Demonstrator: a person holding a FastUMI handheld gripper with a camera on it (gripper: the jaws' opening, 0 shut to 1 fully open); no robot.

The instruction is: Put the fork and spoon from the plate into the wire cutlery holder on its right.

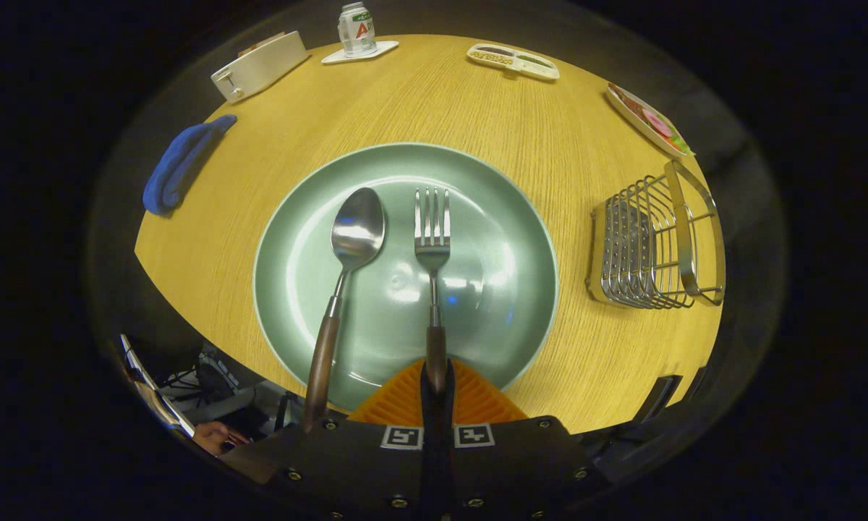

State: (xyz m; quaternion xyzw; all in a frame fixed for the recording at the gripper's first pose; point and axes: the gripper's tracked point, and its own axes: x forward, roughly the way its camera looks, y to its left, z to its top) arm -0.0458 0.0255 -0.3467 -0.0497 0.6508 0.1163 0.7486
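Note:
A green plate [296,217] sits mid-table on the wooden top. On it lie a spoon [356,231] and a fork [432,246], both with brown handles pointing back toward me. The spoon is to the left, its handle running past the plate's near rim. My gripper [436,373] is shut on the end of the fork's handle, which is pinched between the two ribbed pads [398,401] over the plate's near rim. The wire cutlery holder [651,246] stands empty to the right of the plate, apart from it.
A blue cloth [177,166] lies far left. Along the back edge stand a white box-like appliance [259,65], a bottle [356,29] on a white coaster, a small tray [512,60] and a food plate [647,119]. A hand [213,436] shows below the near table edge.

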